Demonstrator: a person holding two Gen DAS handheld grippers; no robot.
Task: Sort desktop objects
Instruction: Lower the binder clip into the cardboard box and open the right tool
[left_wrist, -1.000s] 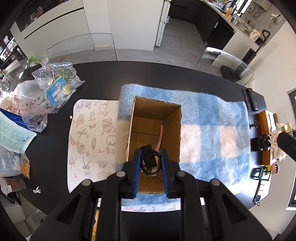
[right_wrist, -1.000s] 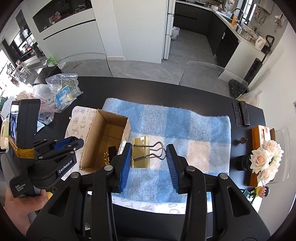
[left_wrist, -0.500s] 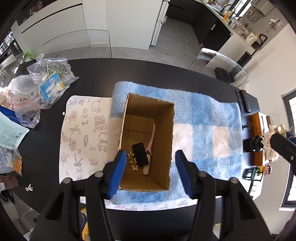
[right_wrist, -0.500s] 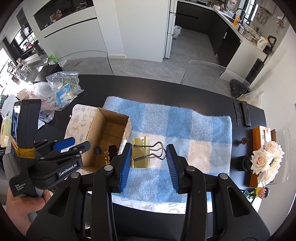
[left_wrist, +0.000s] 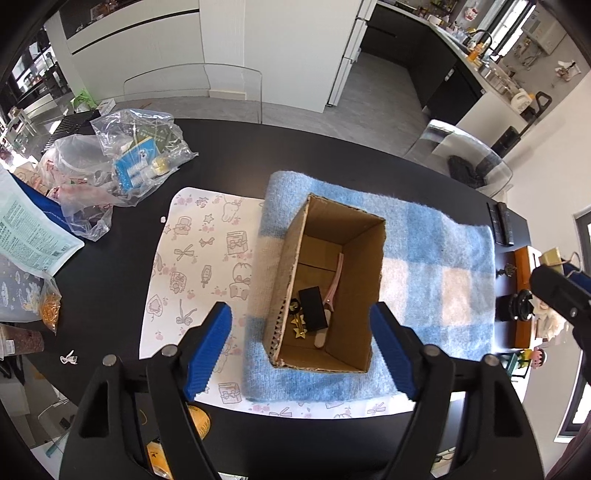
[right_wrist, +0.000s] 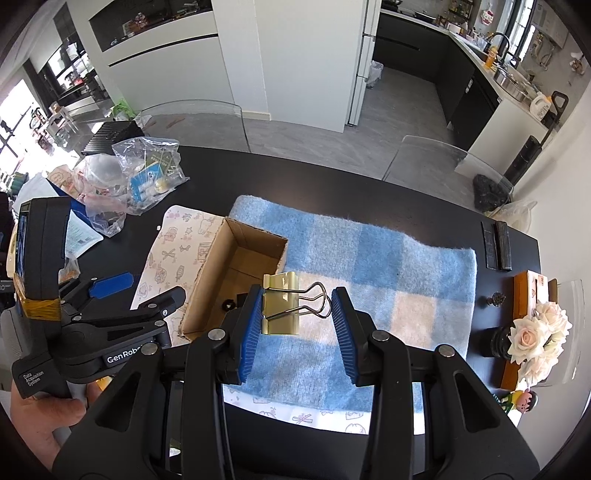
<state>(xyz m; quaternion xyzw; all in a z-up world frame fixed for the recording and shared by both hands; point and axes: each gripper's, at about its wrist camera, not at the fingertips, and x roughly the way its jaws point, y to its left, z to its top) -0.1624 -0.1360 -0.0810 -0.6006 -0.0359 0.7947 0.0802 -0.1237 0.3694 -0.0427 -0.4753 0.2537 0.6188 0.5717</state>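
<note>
left gripper (left_wrist: 300, 349): wide, above cardboard box (left_wrist: 291, 258) | right gripper (right_wrist: 295, 328): holds gold binder clip (right_wrist: 281, 308)

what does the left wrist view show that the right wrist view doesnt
Only the left wrist view looks straight down into the cardboard box and shows its contents: a pink hair clip, a black block and a gold star clip, with the open left gripper above.

Only the right wrist view shows the gold binder clip whole, held in the right gripper, and the person's hand.

Both show the blue checked cloth, the patterned mat and the plastic bags.
</note>
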